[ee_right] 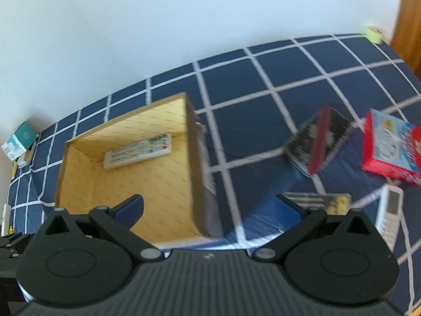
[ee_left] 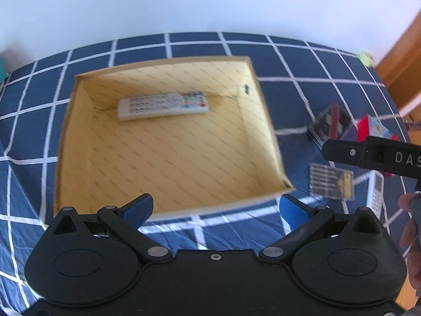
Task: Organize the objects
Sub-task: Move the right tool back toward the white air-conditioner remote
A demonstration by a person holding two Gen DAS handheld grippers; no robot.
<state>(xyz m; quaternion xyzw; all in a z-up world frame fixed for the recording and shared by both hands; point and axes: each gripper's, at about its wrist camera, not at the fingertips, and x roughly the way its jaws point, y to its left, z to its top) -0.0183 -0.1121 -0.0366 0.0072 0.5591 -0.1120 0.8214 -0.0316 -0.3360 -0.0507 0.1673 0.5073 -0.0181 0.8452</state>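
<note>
An open cardboard box (ee_left: pixel 263 110) (ee_right: pixel 194 158) with a yellow lining sits on the blue checked bedsheet. A white remote control (ee_left: pixel 163 105) (ee_right: pixel 138 154) lies inside it by the far wall. My left gripper (ee_left: pixel 215 208) is open and empty above the box's near edge. My right gripper (ee_right: pixel 210 208) is open and empty over the box's right wall. To the right of the box lie a black and red pack (ee_left: pixel 330 125) (ee_right: pixel 319 142), a red and blue box (ee_right: pixel 389 147) (ee_left: pixel 373 129), a clear case (ee_left: pixel 331 181) (ee_right: pixel 318 201) and a white phone (ee_right: pixel 389 216) (ee_left: pixel 376 194).
The bed runs along a white wall. A green tape roll (ee_right: pixel 373 33) (ee_left: pixel 365 58) sits at the far right corner. A teal and white box (ee_right: pixel 18 141) stands at the far left. A wooden door (ee_left: pixel 405 60) is to the right. The right gripper's black body (ee_left: pixel 373 155) shows in the left wrist view.
</note>
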